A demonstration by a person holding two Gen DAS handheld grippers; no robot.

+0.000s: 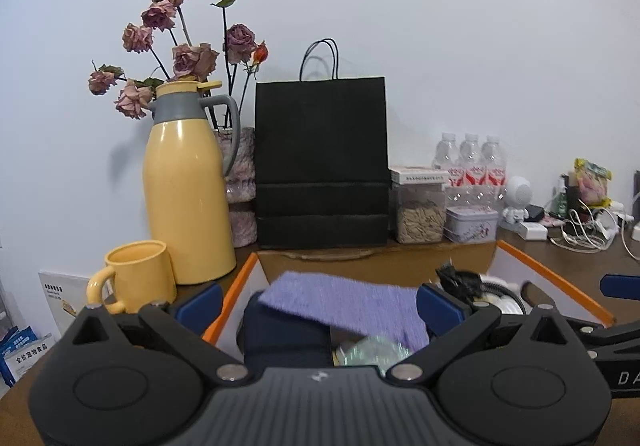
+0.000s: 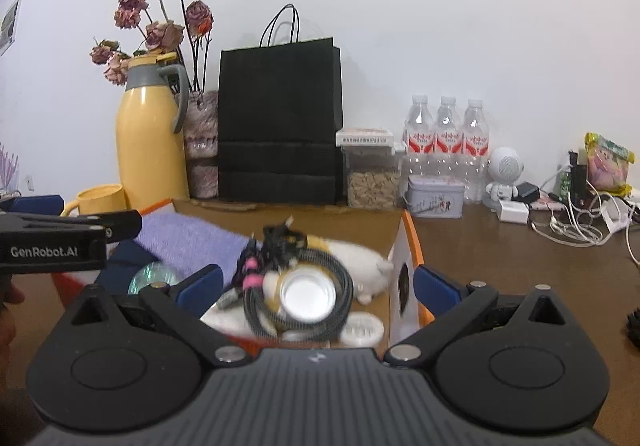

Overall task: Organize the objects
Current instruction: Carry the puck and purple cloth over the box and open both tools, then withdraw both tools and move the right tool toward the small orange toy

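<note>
Most items: already gathered in the orange-edged cardboard box (image 2: 409,234) on the counter (image 2: 500,266).
Box, larger contents: purple cloth (image 1: 348,298) over a navy bundle (image 1: 284,338); white plush toy (image 2: 360,258).
Box, smaller contents: coiled cable (image 2: 304,286), disc (image 2: 154,278), round lids (image 2: 362,328).
Left claw (image 1: 320,304): fingers apart, empty, over the cloth.
Right claw (image 2: 318,286): fingers apart, empty, over the cable.
Remaining: possibly a dark item (image 2: 633,326) at the counter's right edge, too cropped to identify.

Both wrist views facing box (image 1: 552,266)
</note>
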